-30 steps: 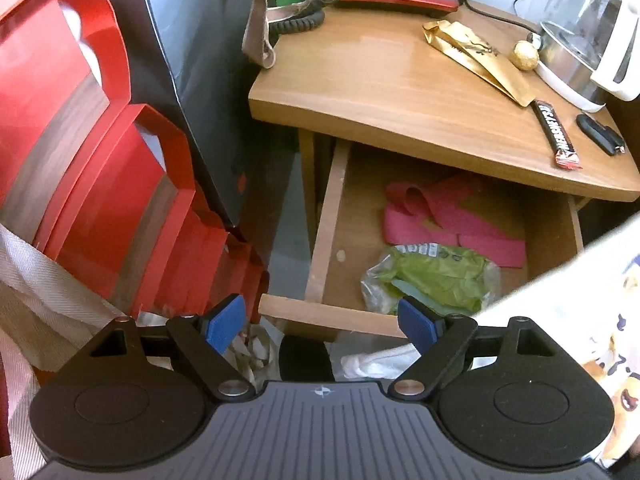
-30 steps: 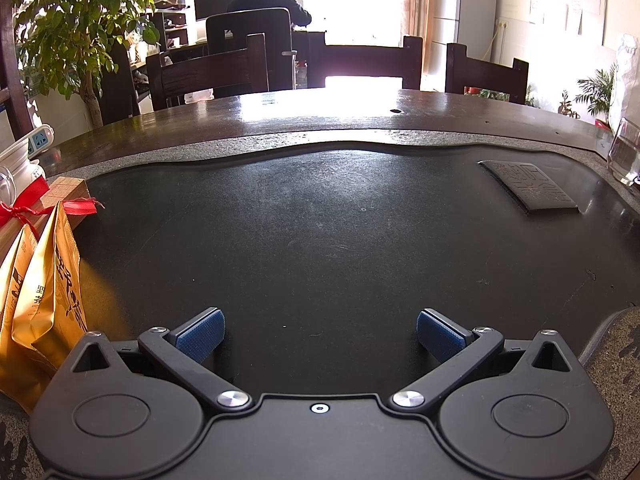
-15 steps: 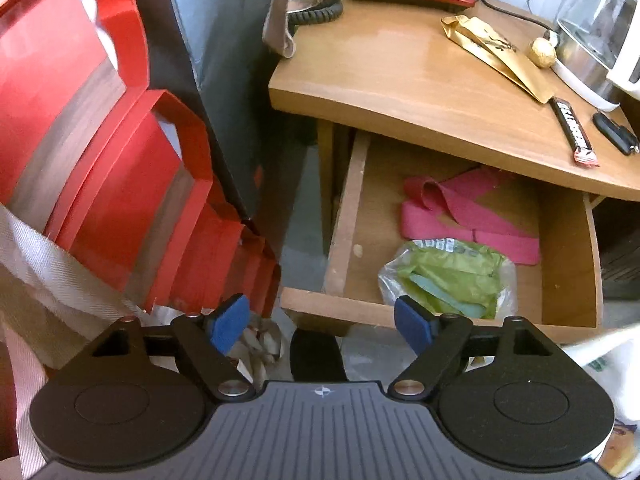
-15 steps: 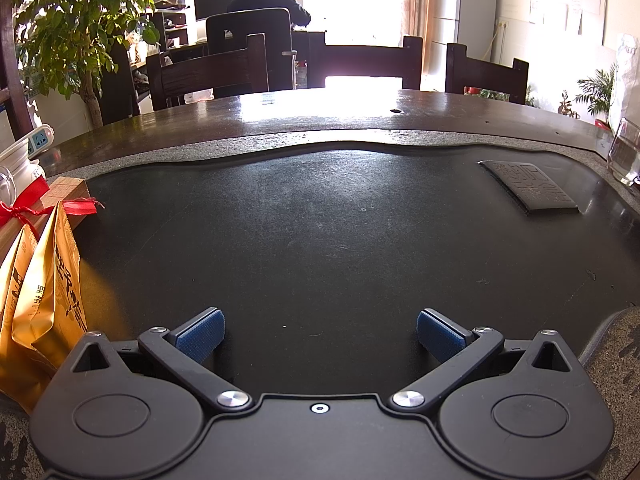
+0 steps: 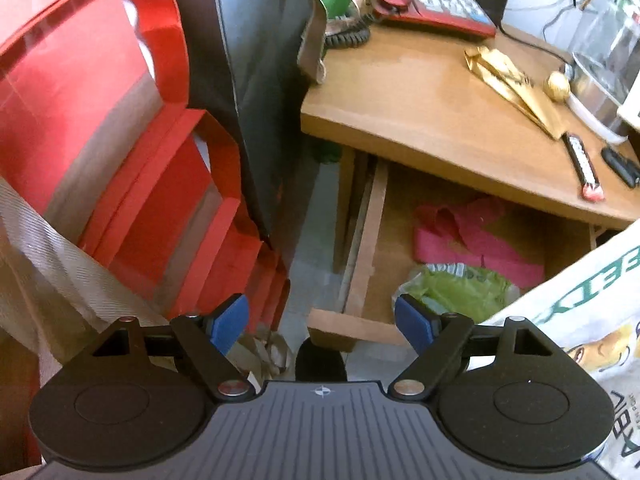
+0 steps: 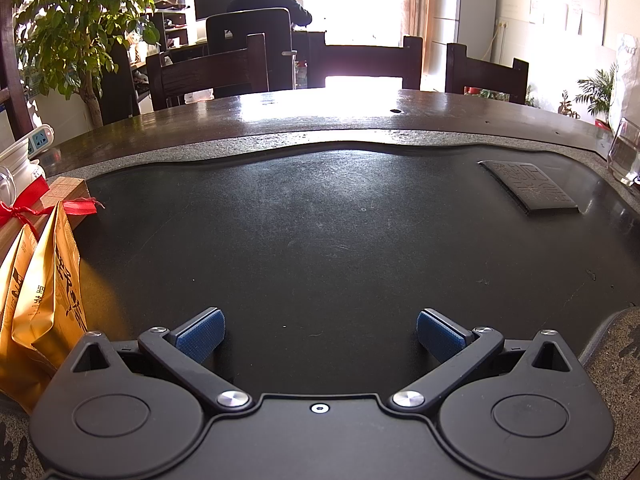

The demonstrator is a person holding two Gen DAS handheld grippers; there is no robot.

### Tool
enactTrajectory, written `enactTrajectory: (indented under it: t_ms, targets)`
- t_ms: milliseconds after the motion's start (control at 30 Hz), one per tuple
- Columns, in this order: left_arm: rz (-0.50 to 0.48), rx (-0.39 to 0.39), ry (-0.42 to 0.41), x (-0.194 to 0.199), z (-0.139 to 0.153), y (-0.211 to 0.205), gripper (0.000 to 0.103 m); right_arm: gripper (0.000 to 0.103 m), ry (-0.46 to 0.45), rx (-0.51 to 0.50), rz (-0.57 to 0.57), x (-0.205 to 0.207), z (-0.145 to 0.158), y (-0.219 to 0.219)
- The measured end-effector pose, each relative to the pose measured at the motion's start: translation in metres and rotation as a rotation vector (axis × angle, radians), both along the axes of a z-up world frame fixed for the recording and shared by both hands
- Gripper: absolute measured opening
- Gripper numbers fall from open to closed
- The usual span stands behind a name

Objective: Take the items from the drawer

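In the left wrist view a wooden drawer [image 5: 362, 240] stands pulled out under a small wooden table [image 5: 420, 108]. Inside lie a pink ribbon band [image 5: 472, 236] and a clear bag of green contents [image 5: 460, 288]. My left gripper [image 5: 322, 322] is open and empty, above and in front of the drawer's front left corner. A white printed bag [image 5: 592, 300] hides the drawer's right part. My right gripper [image 6: 320, 334] is open and empty over a dark table slab [image 6: 340, 232], far from the drawer.
On the small table sit a red telephone [image 5: 432, 0], gold wrapper [image 5: 516, 88], gold ball [image 5: 559, 85], snack bar [image 5: 584, 168], black stick [image 5: 620, 166] and glass kettle [image 5: 608, 56]. Red bags [image 5: 100, 140] and a dark bag [image 5: 264, 100] stand left. Gold packets [image 6: 40, 300] lie left of the right gripper.
The left gripper's view has shifted: the drawer sits further right and the white bag again covers its right side. The right gripper has not moved.
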State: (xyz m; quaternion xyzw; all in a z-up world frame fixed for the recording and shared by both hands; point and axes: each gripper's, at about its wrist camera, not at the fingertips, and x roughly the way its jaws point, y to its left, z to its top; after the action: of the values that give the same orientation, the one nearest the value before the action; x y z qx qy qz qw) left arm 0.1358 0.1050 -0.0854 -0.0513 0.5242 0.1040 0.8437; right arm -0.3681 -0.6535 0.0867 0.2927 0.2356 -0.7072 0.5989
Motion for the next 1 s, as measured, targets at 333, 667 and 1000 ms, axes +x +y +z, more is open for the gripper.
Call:
enactTrajectory:
  t_ms: [333,667,1000]
  targets:
    - [-0.001,0.017,0.001,0.001,0.002,-0.003,0.084,0.103,0.000,0.000,0.000,0.000,0.000,0.000]
    - [-0.001,0.007,0.031,0.004,-0.010,-0.007,0.084,0.103,0.000,0.000,0.000,0.000,0.000,0.000]
    - [-0.003,0.016,0.031,0.002,-0.009,-0.007,0.084,0.103,0.000,0.000,0.000,0.000,0.000,0.000]
